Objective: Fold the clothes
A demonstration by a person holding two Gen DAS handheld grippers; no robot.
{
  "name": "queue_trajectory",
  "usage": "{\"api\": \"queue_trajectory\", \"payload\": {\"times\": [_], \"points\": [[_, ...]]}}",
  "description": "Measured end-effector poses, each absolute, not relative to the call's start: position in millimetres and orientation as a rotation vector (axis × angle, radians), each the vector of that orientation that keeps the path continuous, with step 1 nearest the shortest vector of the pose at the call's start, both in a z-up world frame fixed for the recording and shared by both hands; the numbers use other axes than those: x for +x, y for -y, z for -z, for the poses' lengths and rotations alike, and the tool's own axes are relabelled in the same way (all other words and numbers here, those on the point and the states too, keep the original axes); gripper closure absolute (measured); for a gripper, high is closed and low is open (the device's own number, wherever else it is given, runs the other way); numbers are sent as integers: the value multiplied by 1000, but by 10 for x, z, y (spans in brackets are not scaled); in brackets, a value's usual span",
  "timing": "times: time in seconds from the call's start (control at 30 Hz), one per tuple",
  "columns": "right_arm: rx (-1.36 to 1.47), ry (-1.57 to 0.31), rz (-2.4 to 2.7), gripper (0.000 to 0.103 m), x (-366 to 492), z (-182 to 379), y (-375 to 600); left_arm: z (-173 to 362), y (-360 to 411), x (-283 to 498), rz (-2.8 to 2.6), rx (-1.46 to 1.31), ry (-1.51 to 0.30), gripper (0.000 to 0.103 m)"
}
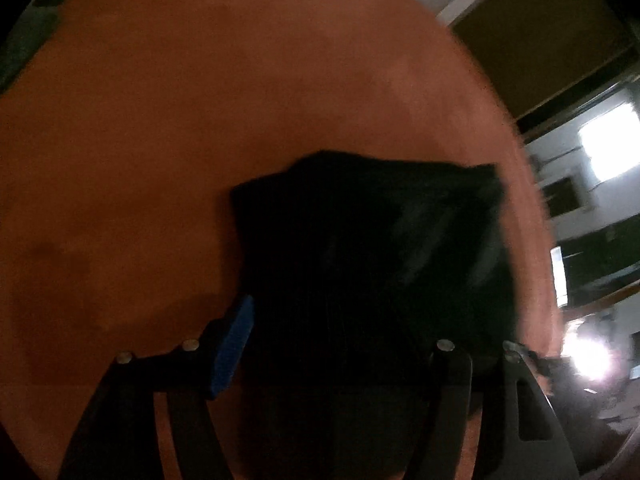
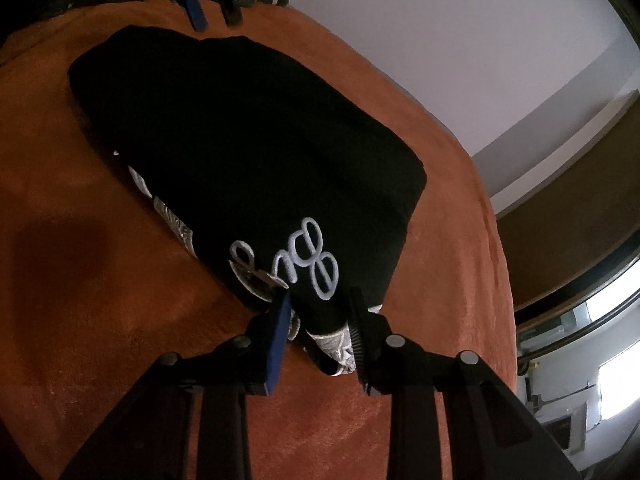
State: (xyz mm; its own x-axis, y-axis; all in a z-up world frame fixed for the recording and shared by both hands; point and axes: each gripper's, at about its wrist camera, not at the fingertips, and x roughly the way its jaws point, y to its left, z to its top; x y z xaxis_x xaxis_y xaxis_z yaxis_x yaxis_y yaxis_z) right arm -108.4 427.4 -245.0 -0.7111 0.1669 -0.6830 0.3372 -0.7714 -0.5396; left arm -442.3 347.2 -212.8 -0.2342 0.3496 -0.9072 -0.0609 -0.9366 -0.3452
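A black folded garment (image 2: 248, 152) with pale looped lettering (image 2: 316, 256) lies on a rust-orange cloth surface (image 2: 80, 300). My right gripper (image 2: 320, 320) is at its near corner, with the blue pad (image 2: 280, 332) and the ridged black pad (image 2: 360, 336) pressed on the bunched fabric from both sides. In the left wrist view the picture is blurred; the garment (image 1: 360, 220) lies below my left gripper (image 1: 340, 320), whose jaws stand wide apart and grip nothing. In the right wrist view the left gripper (image 2: 214, 10) hovers beyond the garment's far end.
The orange surface (image 1: 160, 120) drops away at its right edge (image 1: 532, 200). Beyond it are a pale wall (image 2: 440, 40), a dark brown panel (image 2: 580, 220) and bright windows (image 1: 608, 140). A dark green thing (image 1: 36, 28) sits at the far left corner.
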Motion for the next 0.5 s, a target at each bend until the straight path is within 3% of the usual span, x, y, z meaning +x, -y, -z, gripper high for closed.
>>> {"api": "queue_trajectory", "payload": {"times": [0.27,0.33,0.4,0.5], "points": [[1181,-977,2619,77,-1142,2417,-4422,2354,-3319,-4698,-2229,-1706,563,35],[1210,-937,2618,77,-1216,2426,-4462,2249,-3339,-4721,-2256,-1601,563,82],[1230,-893,2613,77,-1245,2413,-4476,1953,-3430,-4489,-2375,-1399,462,90],[1192,-849,2625,77,-1228,2301,-4446,1519,-3588,-4136,-2521,-1088,280,91]]}}
